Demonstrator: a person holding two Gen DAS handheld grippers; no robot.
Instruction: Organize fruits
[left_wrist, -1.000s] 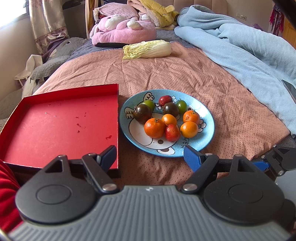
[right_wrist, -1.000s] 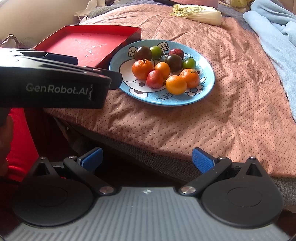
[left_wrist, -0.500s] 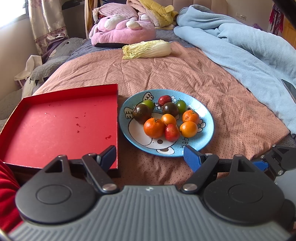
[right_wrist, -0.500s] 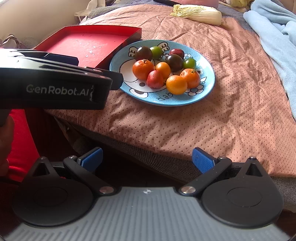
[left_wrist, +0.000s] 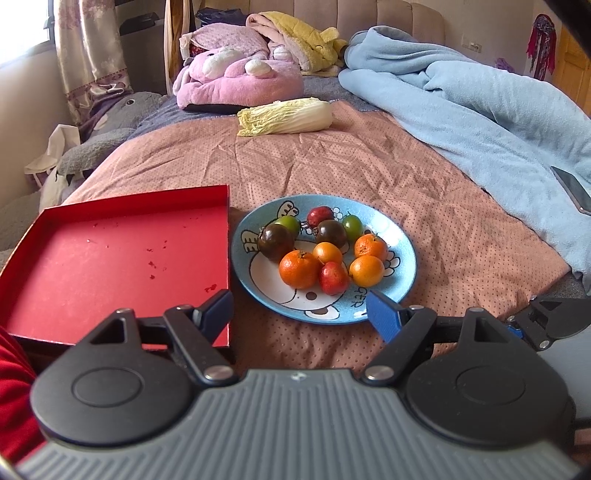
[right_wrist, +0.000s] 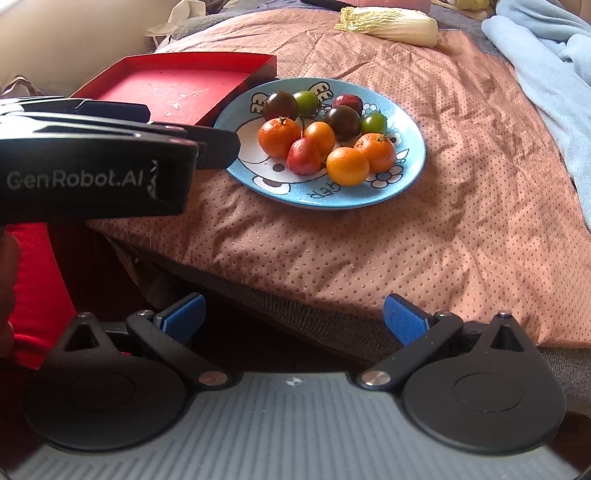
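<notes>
**Fruit on plate, both grippers empty, no change over the last second**

Nearest, the left hand-held gripper (left_wrist: 299, 310) stands with jaws wide and nothing between them, poised over the bed's near edge. The right hand-held gripper (right_wrist: 291, 314) is likewise spread wide and empty, set lower, just off that edge.

Beyond them, near the bed's near edge, the blue plate (left_wrist: 400, 275) carries all the fruits (left_wrist: 321, 245): four orange, two red, two dark, two green (ten by count, closely packed and touching). The red tray (left_wrist: 110, 266) lies just beside the plate's left rim and holds only small flecks. A cabbage (left_wrist: 286, 117) lies well beyond, toward the far end of the bed.

Against the earlier pictures, nothing has shifted: grippers, plate and tray stand as they were. In my judgement the scene fits either fruit awaiting sorting or fruit already gathered on the plate.
</notes>
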